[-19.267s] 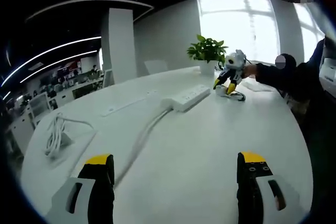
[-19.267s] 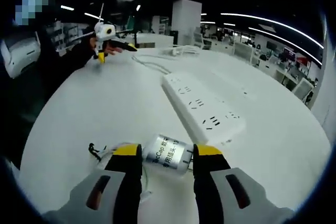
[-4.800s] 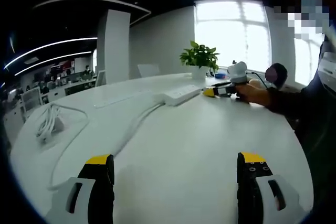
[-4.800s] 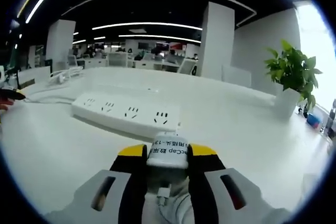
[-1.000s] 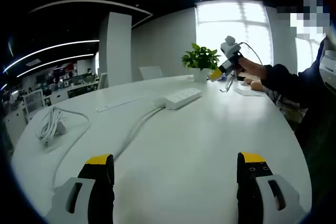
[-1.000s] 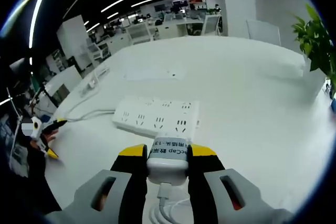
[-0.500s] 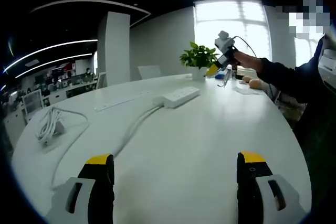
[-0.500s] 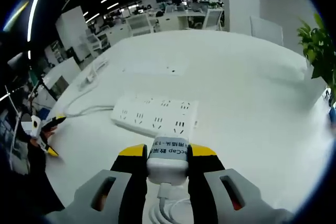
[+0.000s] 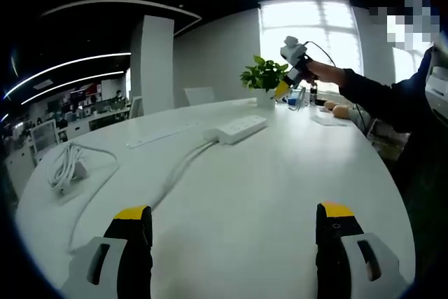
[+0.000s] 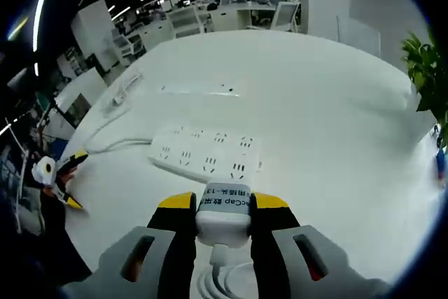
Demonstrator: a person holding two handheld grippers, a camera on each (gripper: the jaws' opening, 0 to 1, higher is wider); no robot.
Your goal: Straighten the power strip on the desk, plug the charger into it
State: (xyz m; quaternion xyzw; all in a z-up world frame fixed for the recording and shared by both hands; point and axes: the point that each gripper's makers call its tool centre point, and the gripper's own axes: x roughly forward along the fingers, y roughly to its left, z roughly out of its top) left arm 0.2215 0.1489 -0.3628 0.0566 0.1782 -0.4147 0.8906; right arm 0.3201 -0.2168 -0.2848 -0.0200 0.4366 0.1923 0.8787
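**Charger held above the power strip, not yet plugged in**

The right gripper pinches the white charger between its jaws, with the charger's cable trailing back from it. Charger and gripper are raised above the desk, just short of the power strip, whose sockets face up and stand empty. The strip lies flat, so straightening looks done as far as I can judge; lowering the charger into a socket is what remains. The left gripper hovers low over the desk, well away from the strip, jaws spread wide with nothing between them. A potted plant stands beyond the strip.
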